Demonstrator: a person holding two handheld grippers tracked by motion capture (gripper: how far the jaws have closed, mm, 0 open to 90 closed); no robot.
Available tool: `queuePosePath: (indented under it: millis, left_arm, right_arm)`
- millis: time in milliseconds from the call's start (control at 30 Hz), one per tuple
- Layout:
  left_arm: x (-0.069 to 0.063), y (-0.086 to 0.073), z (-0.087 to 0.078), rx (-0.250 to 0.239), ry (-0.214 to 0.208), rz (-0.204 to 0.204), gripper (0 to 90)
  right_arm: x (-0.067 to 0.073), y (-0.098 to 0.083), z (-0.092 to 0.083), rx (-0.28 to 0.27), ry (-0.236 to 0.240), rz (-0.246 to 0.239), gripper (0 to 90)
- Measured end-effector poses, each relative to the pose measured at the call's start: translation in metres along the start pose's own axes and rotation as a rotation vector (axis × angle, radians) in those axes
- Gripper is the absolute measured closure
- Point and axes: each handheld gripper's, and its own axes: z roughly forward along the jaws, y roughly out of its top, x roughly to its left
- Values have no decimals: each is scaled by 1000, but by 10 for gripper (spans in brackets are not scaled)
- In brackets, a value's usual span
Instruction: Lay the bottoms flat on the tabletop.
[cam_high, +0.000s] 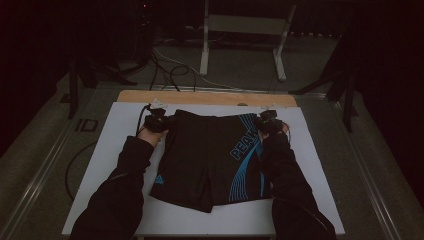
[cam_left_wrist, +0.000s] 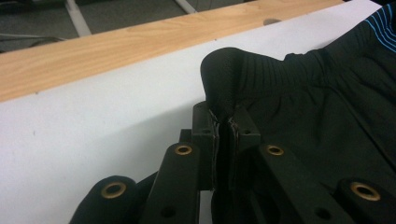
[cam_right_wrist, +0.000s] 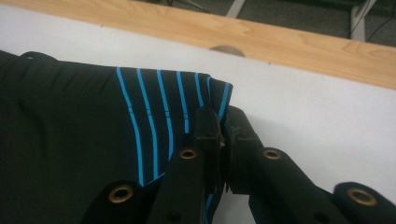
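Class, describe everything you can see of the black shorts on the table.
The shorts are black, of smooth stretchy-looking fabric, with blue curved stripes and lettering down one leg and a small blue logo near the other hem. They lie flat on the white table, waistband toward the wooden far edge, legs toward the person. The left gripper is shut on one ribbed waistband corner, lifting it into a peak; the right gripper is shut on the striped corner.
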Motion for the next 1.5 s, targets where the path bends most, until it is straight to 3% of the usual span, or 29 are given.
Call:
queuePosePath:
  millis: [200, 500, 567, 633, 667, 733, 767, 900, 1300, 1500]
  left_arm:
    - [-1, 1, 10, 32, 17, 5, 825]
    - [2, -4, 16, 73, 24, -17, 763]
    - [2, -4, 16, 79, 22, -26, 634]
    - [1, -4, 16, 82, 8, -30, 449]
    - [0, -3, 15, 84, 9, -26, 369]
    - [-1, -3, 14, 96, -36, -29, 250]
    - [-3, -2, 13, 103, -62, -13, 154]
    - [-12, 2, 8, 91, -122, -3, 20]
    - [-25, 9, -13, 68, -178, 38, 0]
    - [-32, 8, -25, 80, -233, 65, 0]
  right_arm:
    - [-3, 0, 9, 27, -12, 41, 863]
    - [-3, -4, 16, 52, -23, 47, 847]
    - [-4, -5, 17, 61, -14, 55, 751]
    - [-4, -5, 17, 57, 5, 72, 537]
    - [-3, -5, 17, 60, 8, 74, 486]
    - [-1, -4, 14, 57, 38, 75, 320]
    - [1, -4, 14, 57, 51, 75, 295]
    - [5, -6, 8, 58, 136, 41, 141]
    - [15, 2, -18, -1, 213, -20, 98]
    - [23, 3, -28, -2, 268, -55, 98]
